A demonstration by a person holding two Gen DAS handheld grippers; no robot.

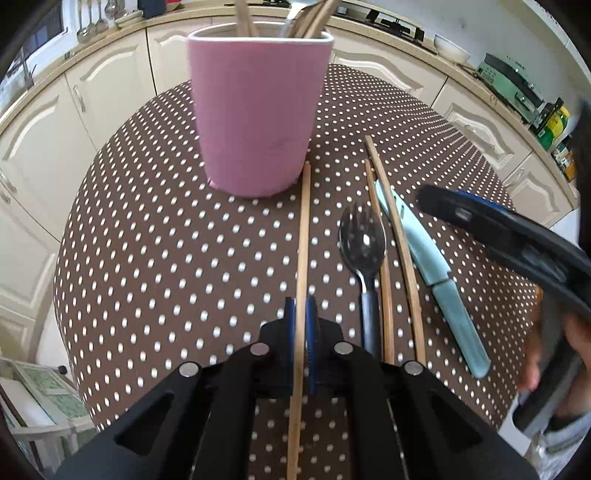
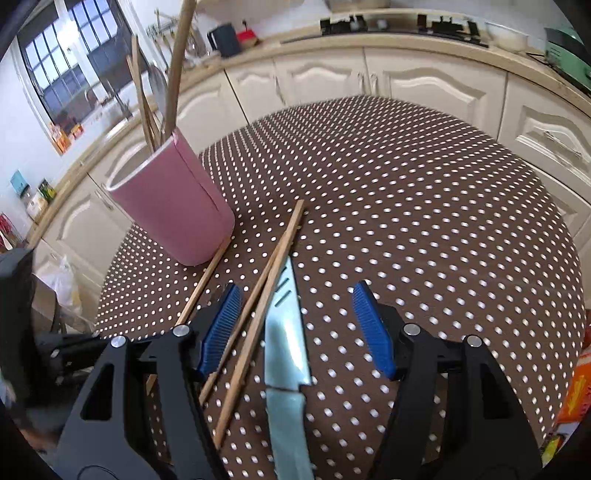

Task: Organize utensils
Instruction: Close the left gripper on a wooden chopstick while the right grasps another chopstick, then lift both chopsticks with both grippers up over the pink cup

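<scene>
My left gripper clamps a chopstick whose long axis points at the pink cup; my right gripper gapes over the knife.

Round table in a brown cloth with white dots

On it: 1 pink cup, 3 wooden chopsticks, 1 dark spoon, 1 pale blue knife.

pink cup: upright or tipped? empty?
Upright and not empty. The pink cup stands on its base on the dotted table, and chopsticks and a metal utensil stick out of its mouth.
</scene>
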